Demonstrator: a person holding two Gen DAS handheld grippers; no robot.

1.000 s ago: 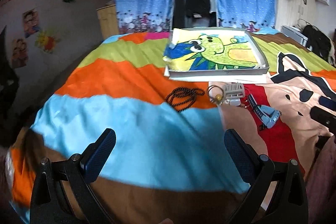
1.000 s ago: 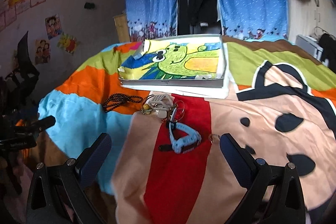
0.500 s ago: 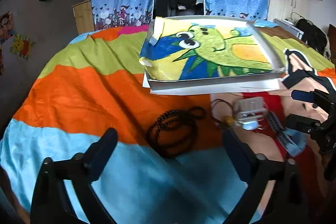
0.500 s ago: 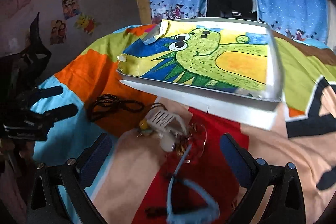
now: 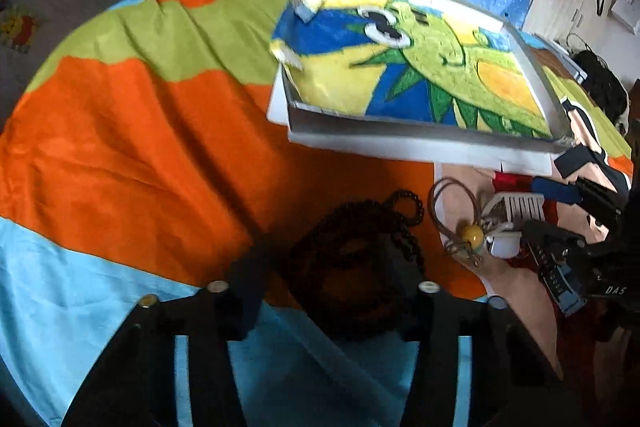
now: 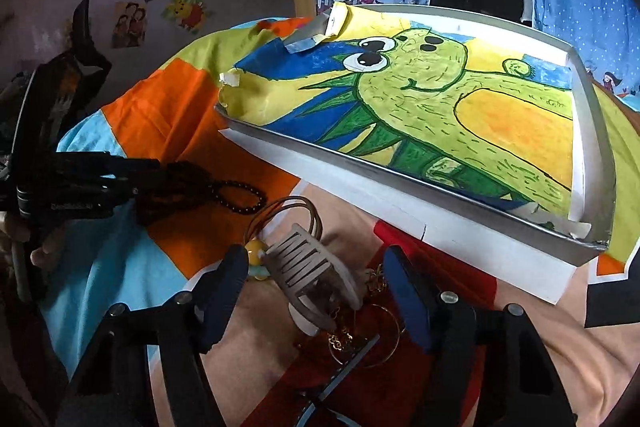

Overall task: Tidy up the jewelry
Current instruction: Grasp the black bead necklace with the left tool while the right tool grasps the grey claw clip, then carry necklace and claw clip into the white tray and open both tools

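Early stage, by the look of things: nothing sorted yet, every piece loose on the bed (image 5: 120,155).

Shallow grey tray (image 6: 592,131), upper right of both views, lined with a green dinosaur drawing (image 6: 440,95). No jewelry inside as far as visible; only the drawing and bits of torn paper at its left corner. Presumably the destination, though not certain.

Black bead necklace (image 5: 352,259) heaped at lower centre of left view, on orange and blue fabric. Left gripper (image 5: 324,287) lowered over it, jaws wide, one on each side of the heap; contact impossible to confirm, dark on dark and blurred.

Grey hair claw clip (image 6: 316,275) at lower centre of right view. Right gripper (image 6: 312,291) brackets it, jaws wide, not closed on it. Just beside the clip: brown cord loops (image 6: 292,215) with a yellow bead (image 6: 256,251), a thin gold chain (image 6: 344,339), wire hoops (image 6: 384,335). Light-blue strap (image 5: 560,283) at right edge of left view, partly under the right gripper.

Left to do: close on necklace and clip, lift, carry across to tray, then cord, chain, hoops, strap. Tangling likely among cord, chain and clip, all touching or overlapping.
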